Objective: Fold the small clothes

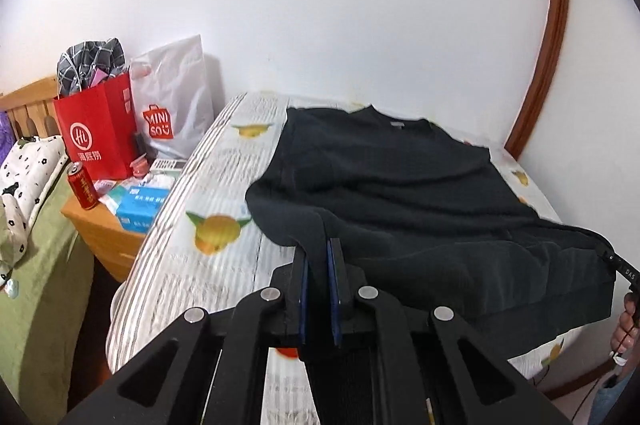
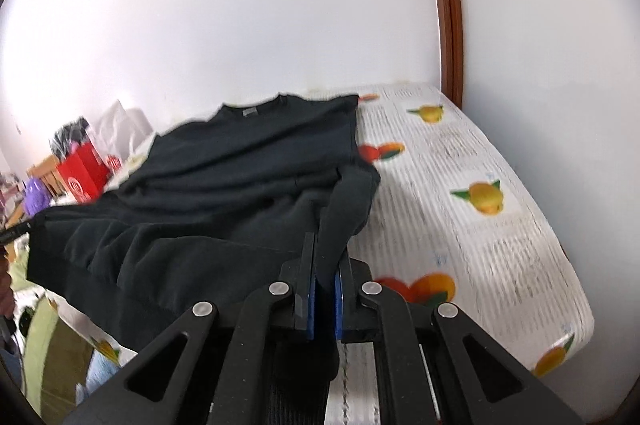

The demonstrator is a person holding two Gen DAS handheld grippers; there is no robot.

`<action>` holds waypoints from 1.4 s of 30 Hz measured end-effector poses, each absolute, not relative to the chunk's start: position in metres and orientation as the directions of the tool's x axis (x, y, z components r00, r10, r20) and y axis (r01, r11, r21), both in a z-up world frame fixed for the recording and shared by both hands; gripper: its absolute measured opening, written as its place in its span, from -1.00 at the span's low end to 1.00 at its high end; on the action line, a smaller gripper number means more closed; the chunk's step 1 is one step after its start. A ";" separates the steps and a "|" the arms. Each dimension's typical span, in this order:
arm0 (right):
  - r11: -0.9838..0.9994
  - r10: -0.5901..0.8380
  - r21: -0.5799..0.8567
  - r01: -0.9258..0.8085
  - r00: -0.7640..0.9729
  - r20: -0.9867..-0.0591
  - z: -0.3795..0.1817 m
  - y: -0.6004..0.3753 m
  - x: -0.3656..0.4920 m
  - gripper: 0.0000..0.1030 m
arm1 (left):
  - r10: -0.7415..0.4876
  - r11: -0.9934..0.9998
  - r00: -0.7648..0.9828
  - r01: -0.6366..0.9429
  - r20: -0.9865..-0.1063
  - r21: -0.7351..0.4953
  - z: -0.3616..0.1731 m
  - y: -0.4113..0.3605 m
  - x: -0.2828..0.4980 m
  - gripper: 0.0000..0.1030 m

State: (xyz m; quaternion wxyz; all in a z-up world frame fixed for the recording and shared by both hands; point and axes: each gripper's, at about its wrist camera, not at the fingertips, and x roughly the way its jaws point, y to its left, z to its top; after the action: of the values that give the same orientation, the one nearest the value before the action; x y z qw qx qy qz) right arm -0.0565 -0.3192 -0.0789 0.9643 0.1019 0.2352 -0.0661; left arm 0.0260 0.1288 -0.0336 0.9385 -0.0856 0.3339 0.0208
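Left gripper (image 1: 320, 257) clamped the black sweater (image 1: 400, 177) hem at lower centre | right gripper (image 2: 325, 265) clamped the hem likewise | sweater lay on the fruit-print table (image 2: 460, 225).

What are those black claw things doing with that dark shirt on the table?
A person is folding a dark sweater on a table with a fruit-print cover. The left gripper and the right gripper are each shut on a bottom corner of it. The hem hangs lifted between them, while the collar end lies flat.

Both tools clamped tight — left tool (image 1: 318, 249), right tool (image 2: 325, 245) — angled downward.
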 end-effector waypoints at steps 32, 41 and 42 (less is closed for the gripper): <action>0.927 -0.152 0.189 0.323 0.785 -0.600 -0.091 -0.378 0.209 -0.85 | 0.111 0.984 0.701 -0.175 -0.704 -0.019 -0.104 0.125 0.255 -0.78; 0.950 -0.171 0.120 0.287 0.806 -0.566 -0.082 -0.362 0.153 -0.36 | 0.001 0.988 0.714 -0.110 -0.700 -0.111 -0.091 0.140 0.214 -0.11; 0.949 -0.190 0.107 0.295 0.812 -0.552 -0.080 -0.361 0.143 -0.33 | -0.006 0.987 0.719 -0.106 -0.695 -0.118 -0.090 0.143 0.208 -0.10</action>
State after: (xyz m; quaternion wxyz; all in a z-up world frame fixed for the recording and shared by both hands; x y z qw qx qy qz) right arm 0.1428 -0.3610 -0.0796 0.9471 0.0940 0.2789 -0.1282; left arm 0.2078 0.1431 -0.0901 0.9239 -0.0750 0.3741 0.0271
